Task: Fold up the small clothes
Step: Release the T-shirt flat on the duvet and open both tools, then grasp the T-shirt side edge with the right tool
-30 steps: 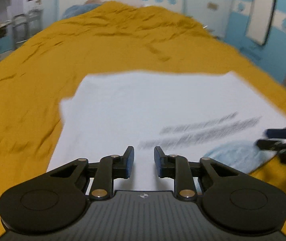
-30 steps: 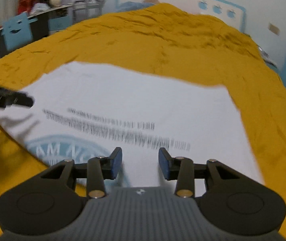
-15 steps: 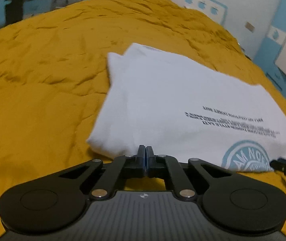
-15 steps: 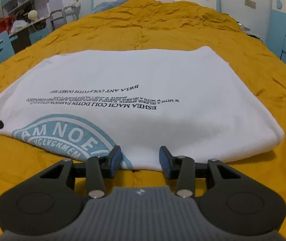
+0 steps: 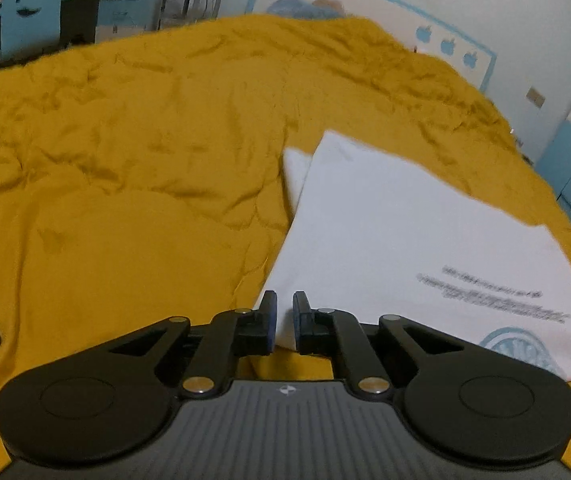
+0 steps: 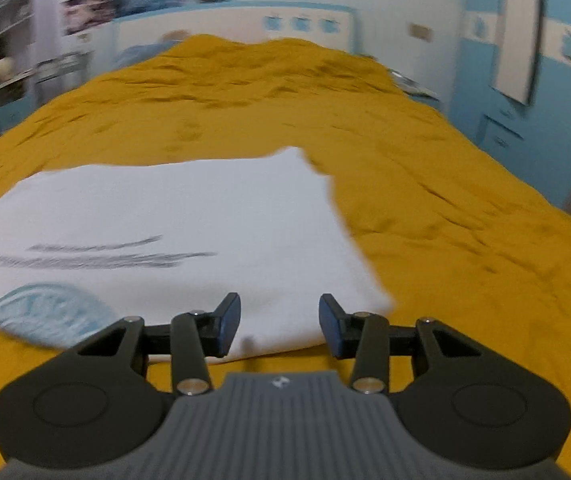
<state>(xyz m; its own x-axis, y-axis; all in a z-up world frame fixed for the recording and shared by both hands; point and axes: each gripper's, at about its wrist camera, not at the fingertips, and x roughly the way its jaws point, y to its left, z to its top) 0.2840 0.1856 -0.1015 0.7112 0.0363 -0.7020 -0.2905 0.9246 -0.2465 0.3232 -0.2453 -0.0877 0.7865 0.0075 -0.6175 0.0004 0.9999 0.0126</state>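
Shirt partly folded, more folds left

We see the white shirt point(image 6: 173, 216) lying folded on the yellow bedspread point(image 5: 125, 152); left gripper point(image 5: 281, 316) slightly apart, right gripper point(image 6: 280, 324) wide apart, both empty at its near edge.

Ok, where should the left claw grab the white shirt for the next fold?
Probably the near left corner of the white shirt, approached low from the front. That corner sits right ahead of the left claw, whose jaws are slightly apart, and the stacked edge lifts a little off the yellow bedspread.
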